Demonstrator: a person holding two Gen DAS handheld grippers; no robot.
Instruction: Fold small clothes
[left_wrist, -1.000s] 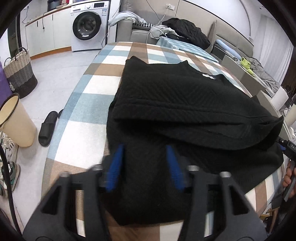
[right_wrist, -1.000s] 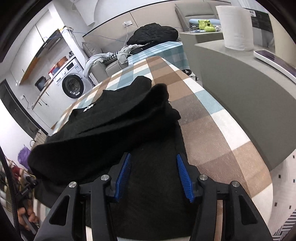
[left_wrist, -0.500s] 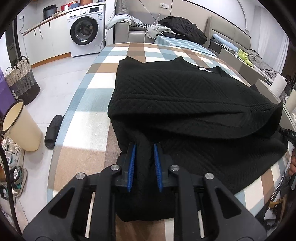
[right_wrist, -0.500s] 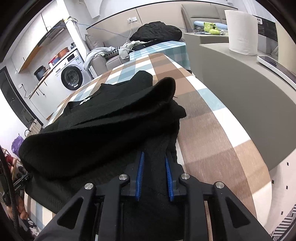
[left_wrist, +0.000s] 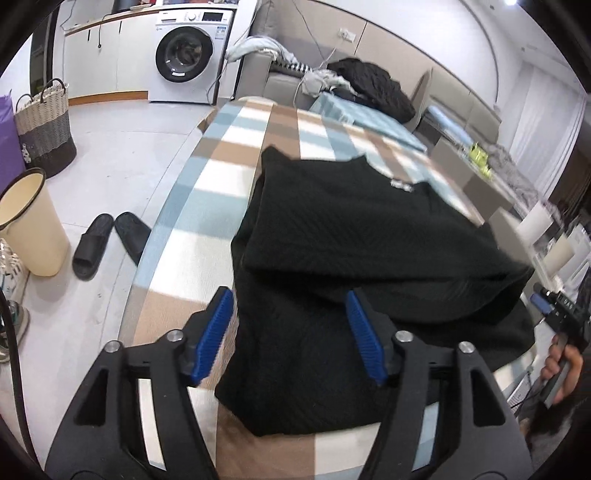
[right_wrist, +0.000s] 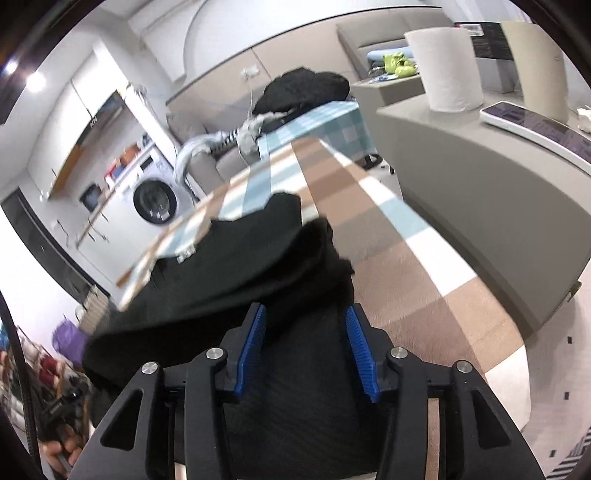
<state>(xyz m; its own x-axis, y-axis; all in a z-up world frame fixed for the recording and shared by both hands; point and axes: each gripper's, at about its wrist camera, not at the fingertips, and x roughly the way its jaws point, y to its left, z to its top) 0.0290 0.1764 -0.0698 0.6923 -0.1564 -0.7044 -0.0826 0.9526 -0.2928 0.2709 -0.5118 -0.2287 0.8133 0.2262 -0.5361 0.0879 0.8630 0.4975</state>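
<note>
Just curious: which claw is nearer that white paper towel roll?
Right. The right claw works the garment's edge beside the counter holding the paper towel roll; the left claw is at the opposite edge.

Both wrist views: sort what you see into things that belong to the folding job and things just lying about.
Belongs to the job:
- black garment, partly folded on the checked table
- left gripper, jaws opening, above its near edge
- right gripper, jaws opening

Lying about:
- slippers
- cream bin
- woven basket
- washing machine
- paper roll
</note>
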